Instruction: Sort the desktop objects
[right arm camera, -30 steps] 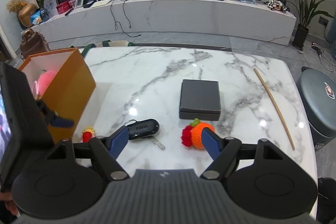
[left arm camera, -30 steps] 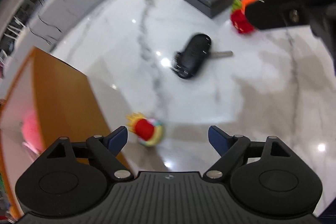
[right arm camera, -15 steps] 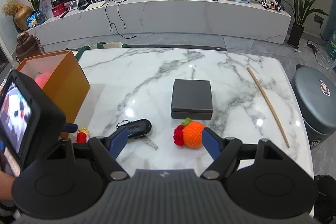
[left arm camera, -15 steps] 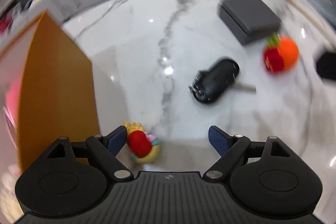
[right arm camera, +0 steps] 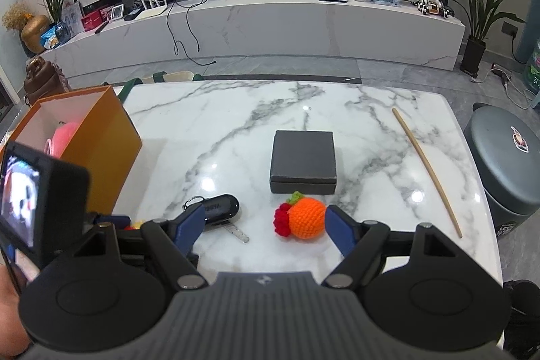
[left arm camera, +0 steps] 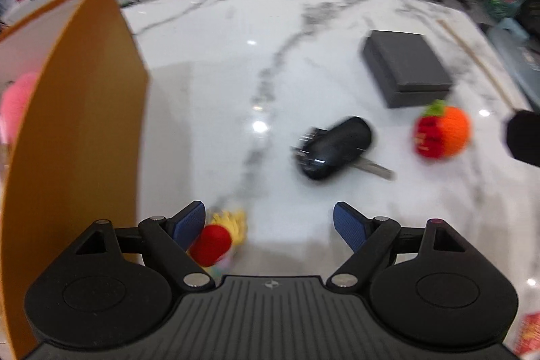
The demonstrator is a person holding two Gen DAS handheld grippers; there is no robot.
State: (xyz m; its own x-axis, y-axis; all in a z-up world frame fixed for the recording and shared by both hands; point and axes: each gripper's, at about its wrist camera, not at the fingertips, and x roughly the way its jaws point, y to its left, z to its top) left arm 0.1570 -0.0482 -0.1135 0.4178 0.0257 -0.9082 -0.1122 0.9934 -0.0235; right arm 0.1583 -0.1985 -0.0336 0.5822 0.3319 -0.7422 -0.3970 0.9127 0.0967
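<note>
Both sets of jaws are standing wide and empty: I am hovering the left gripper [left arm camera: 269, 218] with the small red-and-yellow toy [left arm camera: 219, 238] lying against its left finger, at seven o'clock of the car key [left arm camera: 332, 147]. I am judging that it needs centring before closing. Counting: one orange box [right arm camera: 101, 140], one key, one grey case [right arm camera: 302, 161], one crochet orange [right arm camera: 303, 218] by the right gripper [right arm camera: 265, 221], one stick [right arm camera: 427, 172].

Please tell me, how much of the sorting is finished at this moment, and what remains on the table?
Done: one pink item lies in the orange box. In hand: nothing; the left gripper is open around the small red and yellow toy. Left: that toy, the car key, the orange crochet toy, the grey box, the wooden stick.
</note>
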